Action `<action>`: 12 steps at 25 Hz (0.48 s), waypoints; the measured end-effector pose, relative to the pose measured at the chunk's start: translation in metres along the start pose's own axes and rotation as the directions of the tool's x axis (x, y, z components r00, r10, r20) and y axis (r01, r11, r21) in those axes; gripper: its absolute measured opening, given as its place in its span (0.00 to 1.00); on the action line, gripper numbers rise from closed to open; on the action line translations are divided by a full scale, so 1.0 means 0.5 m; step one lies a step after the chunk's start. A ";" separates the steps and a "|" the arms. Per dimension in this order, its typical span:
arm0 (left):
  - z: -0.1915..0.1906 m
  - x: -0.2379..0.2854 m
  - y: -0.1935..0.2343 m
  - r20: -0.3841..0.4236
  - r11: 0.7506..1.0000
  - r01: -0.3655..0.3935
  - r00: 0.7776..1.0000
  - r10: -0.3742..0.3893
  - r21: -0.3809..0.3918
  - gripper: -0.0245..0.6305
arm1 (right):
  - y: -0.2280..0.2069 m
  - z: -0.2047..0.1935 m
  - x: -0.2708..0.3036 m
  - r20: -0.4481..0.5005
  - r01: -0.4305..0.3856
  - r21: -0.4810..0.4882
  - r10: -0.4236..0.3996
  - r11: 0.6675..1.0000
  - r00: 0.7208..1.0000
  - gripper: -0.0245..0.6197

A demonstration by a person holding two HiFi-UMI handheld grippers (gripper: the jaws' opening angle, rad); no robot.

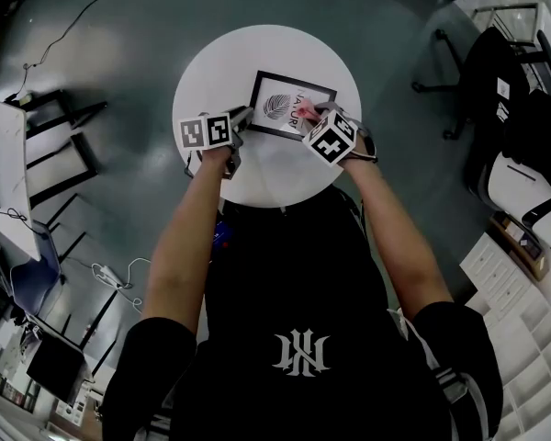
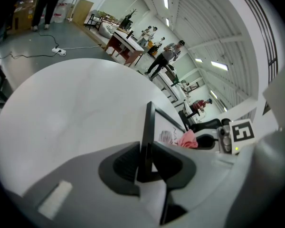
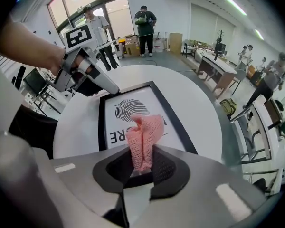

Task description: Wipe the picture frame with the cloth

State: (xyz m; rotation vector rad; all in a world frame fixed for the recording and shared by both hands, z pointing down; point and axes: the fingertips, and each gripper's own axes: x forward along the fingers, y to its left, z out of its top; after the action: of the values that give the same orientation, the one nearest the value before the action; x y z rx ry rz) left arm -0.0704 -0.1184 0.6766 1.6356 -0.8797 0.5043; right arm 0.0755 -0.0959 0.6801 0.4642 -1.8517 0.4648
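Two grippers in play, both loaded. The left gripper (image 2: 143, 163) has its jaws clamped on the black edge of the picture frame (image 1: 289, 107), steadying it where it lies on the round white table (image 1: 211, 62). The right gripper (image 3: 141, 167) has its jaws pinched tight on a bunched pink cloth (image 3: 143, 137), w/ the loose end poking out over the middle of the print.

Progress? I'd call it mid-job or just getting going. The hold's set and the cloth's over the glass, but whether it's actually touching, can't tell. No smears or clean patches show, so there's no knowing how much is wiped. By my read, glass and all four black borders are left to cover.

Writing: under a leaf or feather graphic, big letters "RE" are clear in the right gripper view. The cloth hides the rest of the word. The gripper cubes carry square black-and-white markers, no text.
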 end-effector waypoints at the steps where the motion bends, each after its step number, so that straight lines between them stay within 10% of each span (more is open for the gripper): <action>1: 0.000 0.000 0.001 0.001 1.000 0.000 1.000 0.000 0.000 0.15 | -0.004 -0.005 -0.003 -0.011 0.007 -0.007 -0.007 1.000 1.000 0.15; 12: -0.001 0.001 -0.001 0.012 1.000 0.004 1.000 -0.004 -0.012 0.15 | -0.028 -0.045 -0.030 -0.086 0.061 -0.089 -0.069 0.994 0.994 0.15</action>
State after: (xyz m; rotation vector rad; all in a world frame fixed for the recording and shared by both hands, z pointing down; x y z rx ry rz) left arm -0.0698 -0.1181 0.6769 1.6305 -0.8868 0.4859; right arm 0.1056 -0.0946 0.6739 0.4376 -1.7577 0.3547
